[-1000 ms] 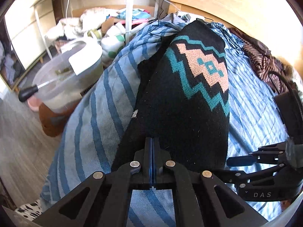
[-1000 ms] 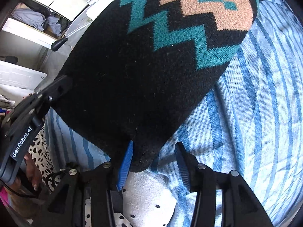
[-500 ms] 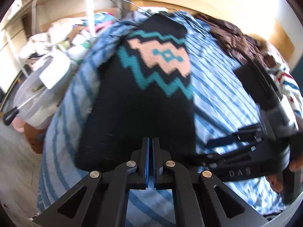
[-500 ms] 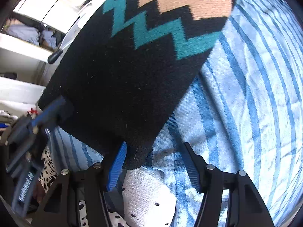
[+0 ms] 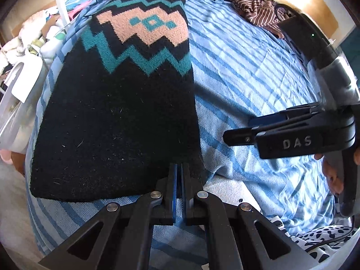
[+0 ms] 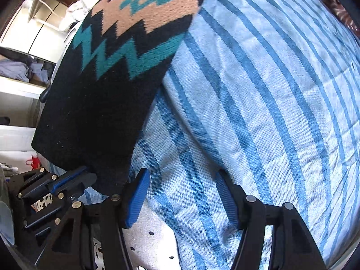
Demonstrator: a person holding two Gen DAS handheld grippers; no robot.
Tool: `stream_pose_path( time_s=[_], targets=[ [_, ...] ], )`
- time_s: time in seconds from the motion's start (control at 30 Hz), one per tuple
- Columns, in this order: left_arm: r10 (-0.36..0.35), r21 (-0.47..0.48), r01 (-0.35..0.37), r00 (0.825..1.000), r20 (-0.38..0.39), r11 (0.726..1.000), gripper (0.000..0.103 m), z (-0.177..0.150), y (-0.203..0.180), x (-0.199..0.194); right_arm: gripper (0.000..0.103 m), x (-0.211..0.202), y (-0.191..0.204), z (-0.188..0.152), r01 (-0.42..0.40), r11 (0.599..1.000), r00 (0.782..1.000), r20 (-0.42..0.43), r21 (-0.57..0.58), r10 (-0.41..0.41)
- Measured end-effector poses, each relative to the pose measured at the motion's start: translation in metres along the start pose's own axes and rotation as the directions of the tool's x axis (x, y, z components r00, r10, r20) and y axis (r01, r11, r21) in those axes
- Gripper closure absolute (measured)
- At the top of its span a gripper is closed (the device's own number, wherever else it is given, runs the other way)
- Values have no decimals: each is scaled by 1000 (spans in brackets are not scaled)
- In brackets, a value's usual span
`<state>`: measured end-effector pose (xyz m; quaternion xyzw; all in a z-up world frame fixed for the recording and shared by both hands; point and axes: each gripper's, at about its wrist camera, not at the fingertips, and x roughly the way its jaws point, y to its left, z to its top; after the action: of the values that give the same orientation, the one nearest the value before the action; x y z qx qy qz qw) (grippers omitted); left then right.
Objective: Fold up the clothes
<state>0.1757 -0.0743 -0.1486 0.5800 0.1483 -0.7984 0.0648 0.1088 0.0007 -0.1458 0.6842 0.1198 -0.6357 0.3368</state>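
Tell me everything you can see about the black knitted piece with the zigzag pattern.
The black knit garment looks thick and woolly, flecked with lint. Teal zigzag bands frame a peach panel with small teal diamonds near its far end; the near part is plain black. It lies flat and folded into a long shape on the blue striped sheet. The left gripper is shut on its near corner. The right gripper stands open beside it, its jaws having just opened, nothing between them.
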Motion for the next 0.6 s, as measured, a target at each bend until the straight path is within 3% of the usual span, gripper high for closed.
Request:
stream_pose_path(
  time_s=[0.17, 0.47, 0.5, 0.53, 0.6],
  targets=[
    [1, 13, 0, 999, -52, 1000, 100, 5, -4, 2, 35, -10, -7, -8, -33, 999, 999, -5, 26, 33],
    [31, 53, -29, 999, -27, 998, 100, 52, -17, 5, 35, -38, -24, -19, 4, 996, 998, 62, 91, -10],
    [24, 66, -22, 999, -30, 998, 100, 57, -20, 7, 35, -45, -32, -23, 15, 995, 997, 70, 98, -22],
    [16, 82, -13, 999, -36, 997, 100, 60, -24, 9, 34, -62, -63, -46, 38, 994, 996, 78, 99, -46],
    [-1, 115, 7, 999, -52, 993, 100, 67, -33, 15, 34, -81, -97, -51, 82, 994, 993, 79, 79, -88]
  ],
)
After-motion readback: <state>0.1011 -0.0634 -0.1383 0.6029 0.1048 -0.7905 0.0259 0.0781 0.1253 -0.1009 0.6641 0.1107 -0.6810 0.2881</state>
